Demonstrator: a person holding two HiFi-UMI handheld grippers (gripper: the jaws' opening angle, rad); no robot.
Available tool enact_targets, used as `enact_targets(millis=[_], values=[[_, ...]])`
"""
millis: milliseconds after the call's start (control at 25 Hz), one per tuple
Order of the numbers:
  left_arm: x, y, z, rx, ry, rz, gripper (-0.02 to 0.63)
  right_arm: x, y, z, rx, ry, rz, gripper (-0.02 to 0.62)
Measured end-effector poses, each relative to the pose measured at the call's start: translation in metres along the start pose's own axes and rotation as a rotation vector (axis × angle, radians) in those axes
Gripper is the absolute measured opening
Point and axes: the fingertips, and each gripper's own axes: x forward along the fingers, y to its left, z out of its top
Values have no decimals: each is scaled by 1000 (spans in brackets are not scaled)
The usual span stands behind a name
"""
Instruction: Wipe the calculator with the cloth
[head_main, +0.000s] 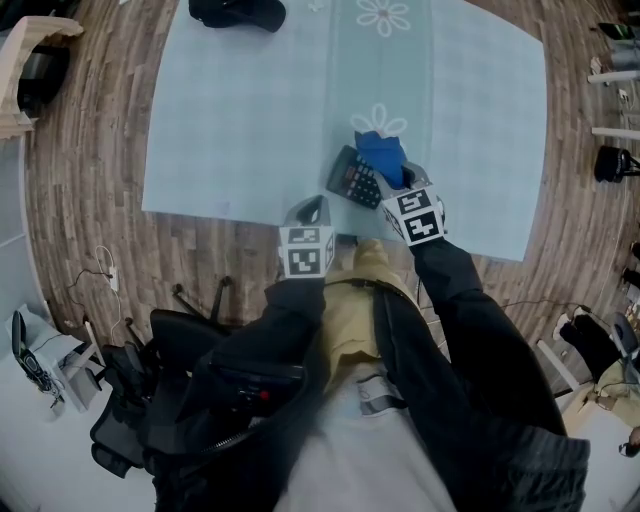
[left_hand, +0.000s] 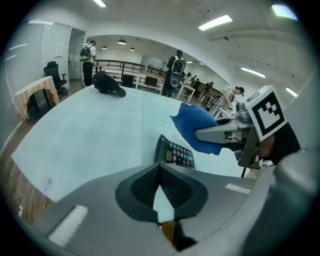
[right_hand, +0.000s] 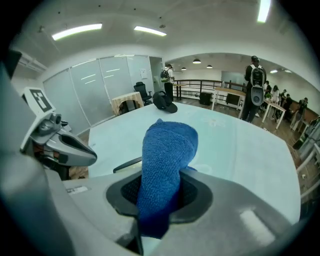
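Note:
A dark calculator (head_main: 353, 180) lies on the pale blue tablecloth (head_main: 240, 120) near the table's front edge, its keys facing up. My right gripper (head_main: 402, 183) is shut on a folded blue cloth (head_main: 381, 154), which hangs just over the calculator's right end. In the right gripper view the cloth (right_hand: 166, 155) fills the jaws and hides most of the calculator (right_hand: 127, 164). My left gripper (head_main: 312, 208) hovers at the front edge, left of the calculator, shut with nothing in it. From the left gripper view the calculator (left_hand: 173, 153) lies just ahead, with the cloth (left_hand: 194, 126) above it.
A black cap (head_main: 238, 12) lies at the table's far end. Wooden floor surrounds the table, and a black office chair (head_main: 150, 400) stands at the lower left. Other desks and several people are far off in the room.

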Motion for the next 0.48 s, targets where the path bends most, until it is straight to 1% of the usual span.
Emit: enact_targets(millis=[120, 240, 480], values=[[-1, 2, -2, -3, 8, 6, -3, 23, 2, -16, -20, 79, 2, 94], [-2, 7, -5, -12, 7, 18, -3, 40, 15, -39, -53, 152, 30, 94], [-1, 10, -7, -26, 5, 25, -3, 38, 50, -54, -88, 179, 105, 92]])
